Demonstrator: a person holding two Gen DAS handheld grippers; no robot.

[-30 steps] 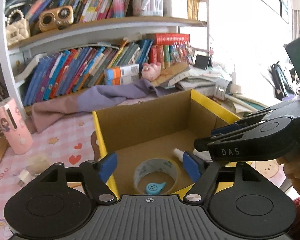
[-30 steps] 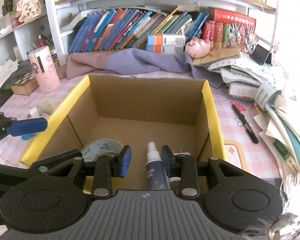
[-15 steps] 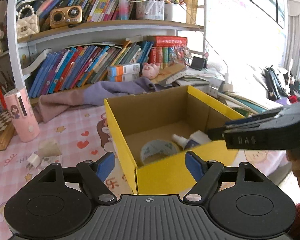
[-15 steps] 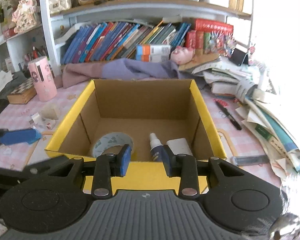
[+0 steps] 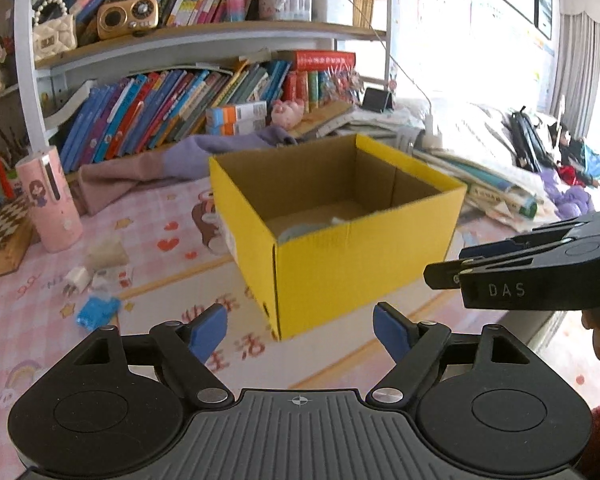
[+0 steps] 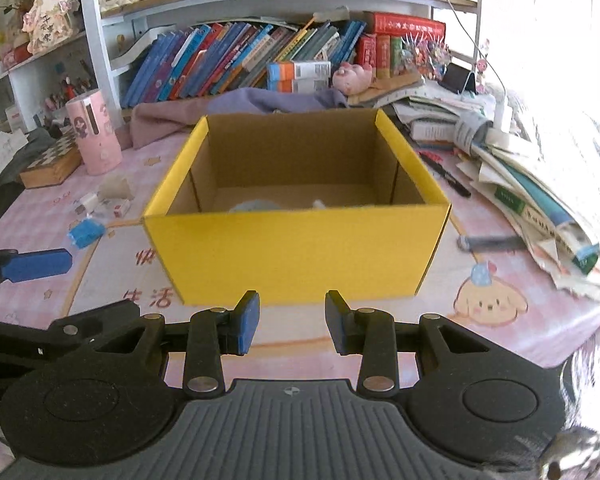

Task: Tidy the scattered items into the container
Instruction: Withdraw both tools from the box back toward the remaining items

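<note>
Left gripper [image 5: 300, 330]: jaws wide, opening, nothing between; pads frame near corner of yellow box [image 5: 364, 256] standing ahead on worktop [image 5: 148, 240]. Right gripper [image 6: 292, 322]: jaws narrow, a gap showing, empty; box [image 6: 300, 252] straight ahead beyond tips. Inside box: tape roll [image 6: 254, 206], mostly hidden behind front wall. Loose items left of left jaws: blue piece [image 5: 98, 310], white plug [image 5: 76, 280], pink cup [image 5: 50, 200] farther back.

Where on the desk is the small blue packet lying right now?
The blue packet lies on the pink mat, left of the yellow box in the right wrist view, just in front of the white charger plug.
</note>
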